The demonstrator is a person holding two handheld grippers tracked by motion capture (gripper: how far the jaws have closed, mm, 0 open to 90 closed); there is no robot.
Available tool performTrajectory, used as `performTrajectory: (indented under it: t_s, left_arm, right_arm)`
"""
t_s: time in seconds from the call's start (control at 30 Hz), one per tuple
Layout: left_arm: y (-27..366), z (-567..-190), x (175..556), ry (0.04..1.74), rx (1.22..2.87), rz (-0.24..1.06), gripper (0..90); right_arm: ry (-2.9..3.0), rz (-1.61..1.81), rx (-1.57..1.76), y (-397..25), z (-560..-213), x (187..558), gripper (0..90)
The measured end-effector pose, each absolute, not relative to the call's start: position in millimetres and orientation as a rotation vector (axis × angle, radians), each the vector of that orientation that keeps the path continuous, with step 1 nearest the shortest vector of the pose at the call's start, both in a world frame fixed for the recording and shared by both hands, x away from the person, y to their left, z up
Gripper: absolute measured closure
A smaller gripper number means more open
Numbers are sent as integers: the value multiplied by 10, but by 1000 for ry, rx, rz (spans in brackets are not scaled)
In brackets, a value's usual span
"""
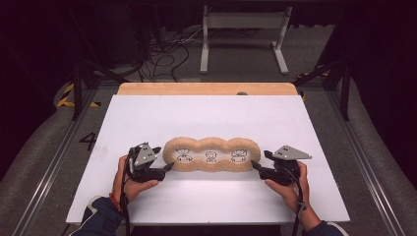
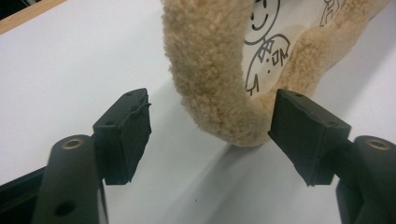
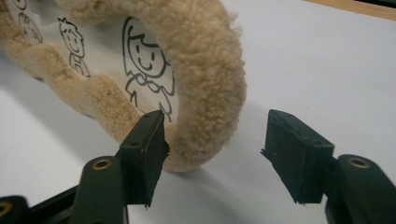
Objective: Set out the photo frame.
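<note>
Object: fuzzy tan pad [image 1: 212,154], three joined lobes with a plush rim and a white centre carrying three line-drawn cartoon figures. It lay flat on the white table [image 1: 206,118], near the middle, long axis running left-right.
Left gripper [image 1: 167,167]: sat at the pad's left end, held by the person's left hand [image 1: 129,183].
Left jaws: stood wide apart, gripping nothing. In the left gripper view [image 2: 210,126] the rounded plush end of the pad [image 2: 210,70] sat in the gap. The right-hand finger [image 2: 306,135] was touching or just beside the plush rim; could not tell which. The left-hand finger [image 2: 125,133] was clear of it, with bare table between.
Right gripper [image 1: 255,165]: sat at the pad's right end, held by the right hand [image 1: 290,189].
Right jaws: also spread wide, nothing clamped. In the right gripper view [image 3: 215,149] the pad's end lobe [image 3: 205,74] reached into the gap. The left-hand finger [image 3: 144,154] lay against the rim on the drawing side. The right-hand finger [image 3: 294,156] stood apart from the plush.
Table edge: a wooden strip [image 1: 206,88] ran along the far side.
</note>
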State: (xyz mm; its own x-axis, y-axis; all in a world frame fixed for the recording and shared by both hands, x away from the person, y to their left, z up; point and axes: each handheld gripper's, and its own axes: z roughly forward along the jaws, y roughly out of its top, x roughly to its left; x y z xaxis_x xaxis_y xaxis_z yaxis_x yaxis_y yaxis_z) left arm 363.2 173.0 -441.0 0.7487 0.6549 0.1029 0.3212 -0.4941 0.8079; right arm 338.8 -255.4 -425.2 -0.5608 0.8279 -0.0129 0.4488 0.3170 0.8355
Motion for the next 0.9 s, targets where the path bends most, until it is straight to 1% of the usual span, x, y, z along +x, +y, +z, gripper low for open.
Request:
performTrajectory:
  t_s: [0.23,0.27,0.4,0.57,0.7,0.8,0.9]
  left_arm:
    - [1776,-4408,3577,714,2119,486,221]
    - [1776,-4408,3577,714,2119,486,204]
    - [1810,-4412,3560,695,2116,464,176]
    - [1798,-4412,3550,672,2116,449,125]
    - [1809,-4434,3512,649,2129,428,83]
    - [1843,-4438,3485,649,2125,421,63]
    - [1869,-4434,3470,652,2130,428,62]
  right_arm:
    - [2167,1115,1098,-2558,-4237,3384,272]
    - [2167,1115,1098,-2558,-4237,3384,272]
    - [2171,1130,1093,-2563,-4225,3379,182]
    - [2181,1146,1076,-2563,-4227,3371,125]
    - [2177,1158,1066,-2579,-4233,3347,93]
    - [2170,1161,1062,-2601,-4233,3328,90]
    - [2181,1143,1052,-2612,-4234,3315,90]
